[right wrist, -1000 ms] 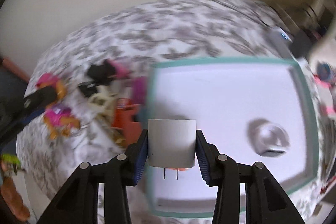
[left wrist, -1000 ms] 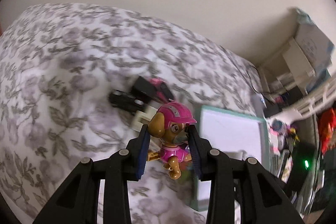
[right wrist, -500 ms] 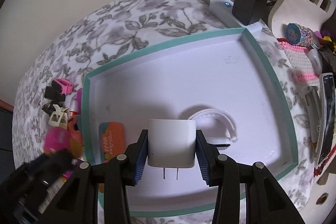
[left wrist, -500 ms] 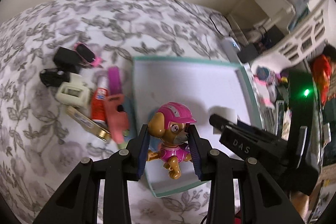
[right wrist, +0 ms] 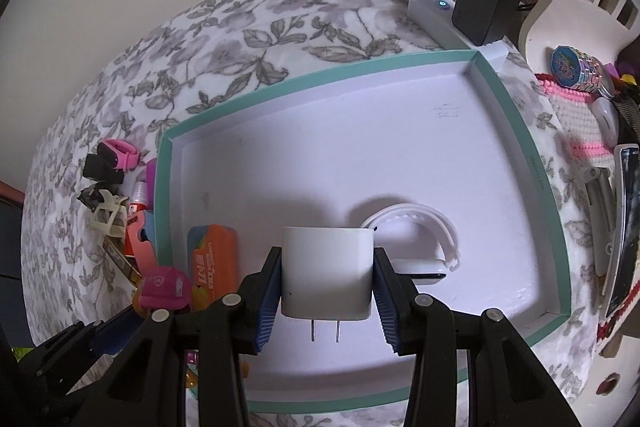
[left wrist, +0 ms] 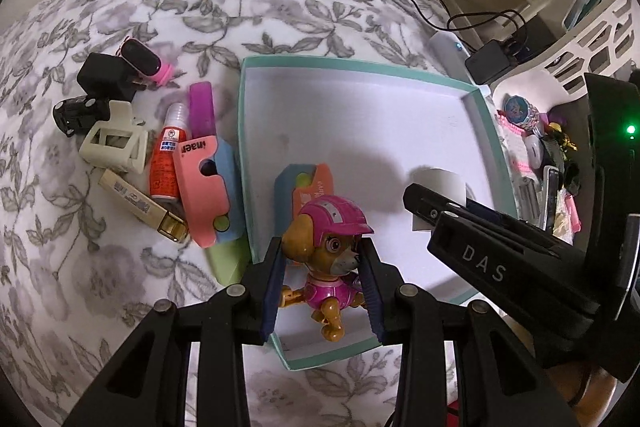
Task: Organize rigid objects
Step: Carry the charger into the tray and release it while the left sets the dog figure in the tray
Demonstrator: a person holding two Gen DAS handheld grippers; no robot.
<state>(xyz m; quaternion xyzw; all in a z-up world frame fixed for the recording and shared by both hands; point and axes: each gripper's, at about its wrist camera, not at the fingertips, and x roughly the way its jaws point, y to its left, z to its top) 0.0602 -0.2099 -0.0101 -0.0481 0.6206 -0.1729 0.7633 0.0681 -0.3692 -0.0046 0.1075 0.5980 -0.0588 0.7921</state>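
Both grippers now over the box

The left gripper (left wrist: 322, 291) has carried the toy pup (left wrist: 330, 267) from above the bedspread (left wrist: 120, 267) to the teal box's (left wrist: 360, 65) near corner; the right gripper (right wrist: 326, 301), with the white charger (right wrist: 326, 275), has moved further in over the box floor.

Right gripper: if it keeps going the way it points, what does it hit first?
Likely the bare white floor of the teal box: the right gripper holds the white charger above it. Depth unclear; the white band lies just beyond.

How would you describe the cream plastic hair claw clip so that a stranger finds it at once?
Start at the teal-rimmed white box on the floral bedspread. Look left to the clutter beside it; the cream plastic hair claw clip lies between a black toy car and a red glue bottle. It alone is pale, with open windows.
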